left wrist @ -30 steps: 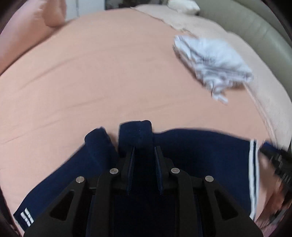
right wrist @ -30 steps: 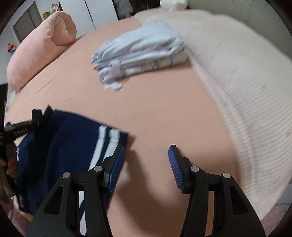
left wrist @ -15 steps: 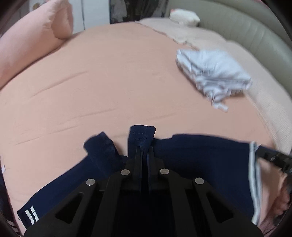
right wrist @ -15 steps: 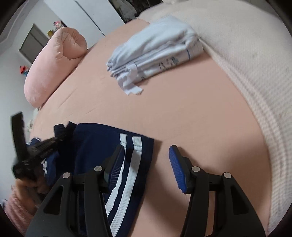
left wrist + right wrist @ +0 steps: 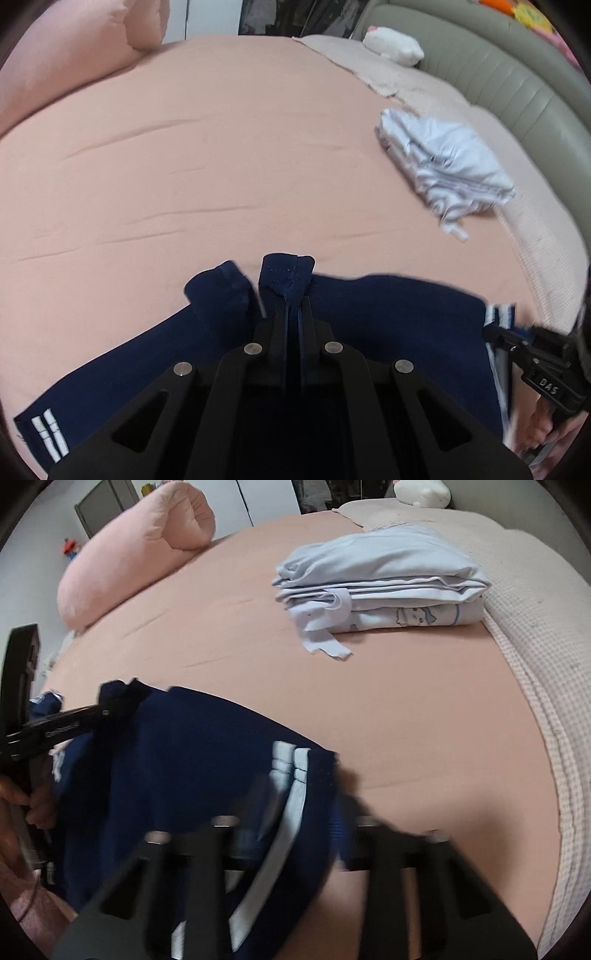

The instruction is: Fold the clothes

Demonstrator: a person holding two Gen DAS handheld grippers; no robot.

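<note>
A navy garment [image 5: 388,317] with white stripes lies at the near edge of the pink bed. My left gripper [image 5: 293,308] is shut on a fold of its navy cloth, which sticks up between the fingers. In the right wrist view the same garment [image 5: 192,760] lies under my right gripper [image 5: 301,794], whose fingers are motion-blurred around the white-striped edge; I cannot tell if they are closed. The left gripper shows there at the left [image 5: 99,712], pinching the cloth. The right gripper appears at the right edge of the left wrist view [image 5: 495,332].
A folded pale blue garment pile [image 5: 380,587] [image 5: 443,162] lies farther back on the pink sheet [image 5: 221,147]. A rolled pink pillow [image 5: 129,561] sits at the back left. A cream blanket [image 5: 535,646] covers the right side, beside a grey headboard [image 5: 498,74].
My left gripper closed on the navy cloth. My right gripper moved left and down onto the white-striped edge, and its fingers are now blurred.
</note>
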